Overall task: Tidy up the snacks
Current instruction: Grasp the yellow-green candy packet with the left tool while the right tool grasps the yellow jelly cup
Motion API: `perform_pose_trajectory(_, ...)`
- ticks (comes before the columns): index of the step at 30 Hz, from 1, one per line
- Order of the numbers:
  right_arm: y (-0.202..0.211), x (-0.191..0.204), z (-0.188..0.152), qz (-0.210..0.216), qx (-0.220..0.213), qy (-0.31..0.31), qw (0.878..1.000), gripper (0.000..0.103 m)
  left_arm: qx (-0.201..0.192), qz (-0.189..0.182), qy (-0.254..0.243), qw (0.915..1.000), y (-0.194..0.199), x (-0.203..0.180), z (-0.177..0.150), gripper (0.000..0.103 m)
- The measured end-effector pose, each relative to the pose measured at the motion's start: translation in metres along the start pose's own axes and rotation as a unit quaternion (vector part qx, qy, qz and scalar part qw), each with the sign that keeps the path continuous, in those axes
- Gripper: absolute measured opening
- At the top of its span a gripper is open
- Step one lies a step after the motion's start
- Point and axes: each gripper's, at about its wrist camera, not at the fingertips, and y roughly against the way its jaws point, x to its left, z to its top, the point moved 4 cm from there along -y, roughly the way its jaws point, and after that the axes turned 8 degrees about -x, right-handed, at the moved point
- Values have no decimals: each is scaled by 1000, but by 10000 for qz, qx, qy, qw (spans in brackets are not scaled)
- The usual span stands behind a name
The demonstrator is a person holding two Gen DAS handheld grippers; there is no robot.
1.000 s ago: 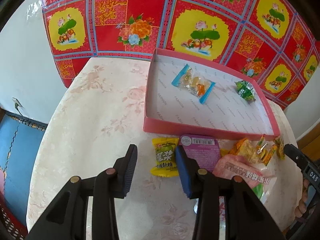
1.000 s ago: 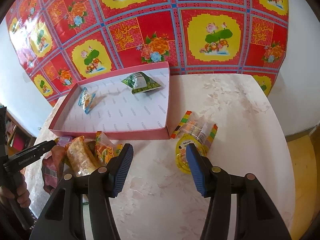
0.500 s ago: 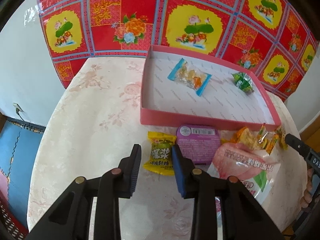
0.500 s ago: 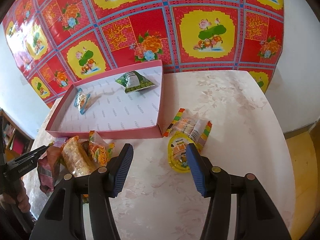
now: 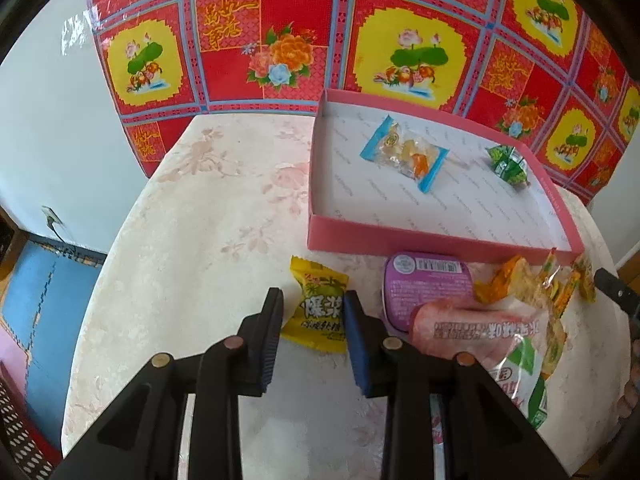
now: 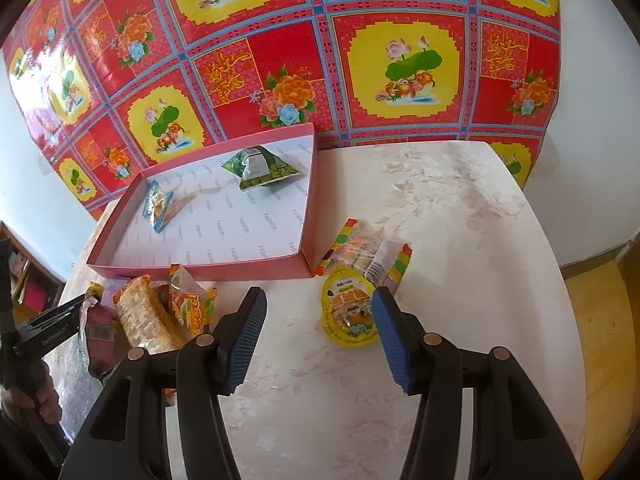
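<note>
My left gripper [image 5: 313, 305] straddles a yellow snack packet [image 5: 319, 307] lying on the table, its pads close on either side; I cannot tell if they touch it. A pink tray [image 5: 400, 238] beyond holds a blue-ended candy bag [image 5: 404, 153] and a green packet [image 5: 509, 163]. My right gripper [image 6: 318, 307] is open and empty above the table, left of a yellow jelly cup [image 6: 349, 312]. The tray [image 6: 224, 270] shows in the right wrist view too.
A purple tub [image 5: 426, 285], a pink bag [image 5: 492, 336] and orange packets [image 5: 520, 280] lie right of the yellow packet. A rainbow-edged packet [image 6: 366, 252] lies behind the jelly cup. Orange snack packets [image 6: 160, 312] lie at the tray's front. The red floral cloth [image 6: 280, 60] hangs behind.
My left gripper has moved forward around the yellow packet and its jaws have narrowed. My right gripper has drawn back slightly and stayed open.
</note>
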Motion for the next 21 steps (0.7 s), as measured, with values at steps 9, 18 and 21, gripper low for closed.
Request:
perform_pose_trajectory(9,-6,-16,0,-175,20,-126,9998,56,-99,-21,-13,9999,-1,0,1,30)
perform_pose_trajectory(18,-15,-15,-6,-145,228,-91,9996,56,-139,-34,1,9999,-3,-1,1,30)
perform_pose_trajectory(21,-16,-14,-10,-101,259,-113,9995,52,-160,-55,6,9999,-3,-1,2,30)
